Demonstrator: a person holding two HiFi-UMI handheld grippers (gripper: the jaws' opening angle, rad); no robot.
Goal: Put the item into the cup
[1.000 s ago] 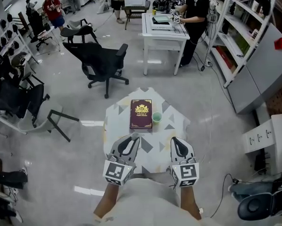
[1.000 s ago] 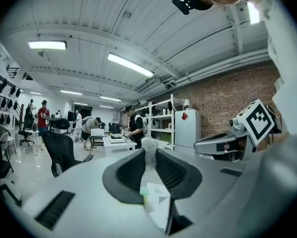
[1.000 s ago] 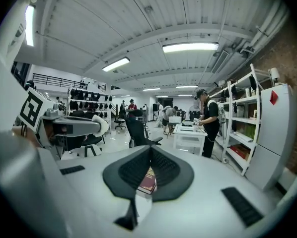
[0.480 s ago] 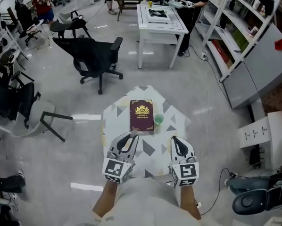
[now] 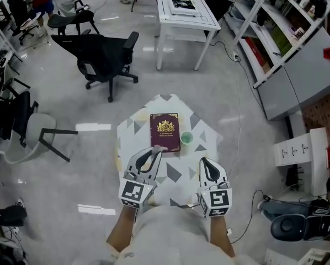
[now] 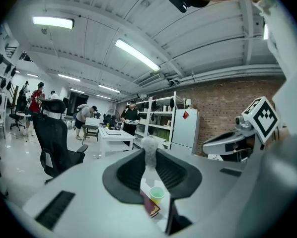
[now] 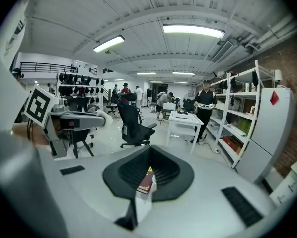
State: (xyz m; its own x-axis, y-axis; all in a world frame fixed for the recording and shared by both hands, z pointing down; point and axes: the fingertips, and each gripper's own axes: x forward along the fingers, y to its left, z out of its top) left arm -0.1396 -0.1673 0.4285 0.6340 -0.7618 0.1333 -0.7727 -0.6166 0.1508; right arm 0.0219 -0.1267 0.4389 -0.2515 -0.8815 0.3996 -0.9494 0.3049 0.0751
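Under the book point(image 5: 165, 131), bench point(image 5: 133, 132): white top patterned with grey triangles (it stands on a pale glossy floor point(image 5: 88, 164)).
Book: dark red with a gold emblem, closed, lying flat.
Left claw point(image 5: 155, 150): tips over the book's near edge, toward its left corner; jaws pressed on the item.
Right claw point(image 5: 204, 162): nearer the person than the book and off to its right, apart from it; jaws together, nothing between them.
Cup point(image 5: 186, 138): pale green, upright, just beside the book's right edge, by its near corner.
Item point(image 6: 149, 148): pale fuzzy tuft, pinched in the left claw, poking past its tips, apart from the cup.
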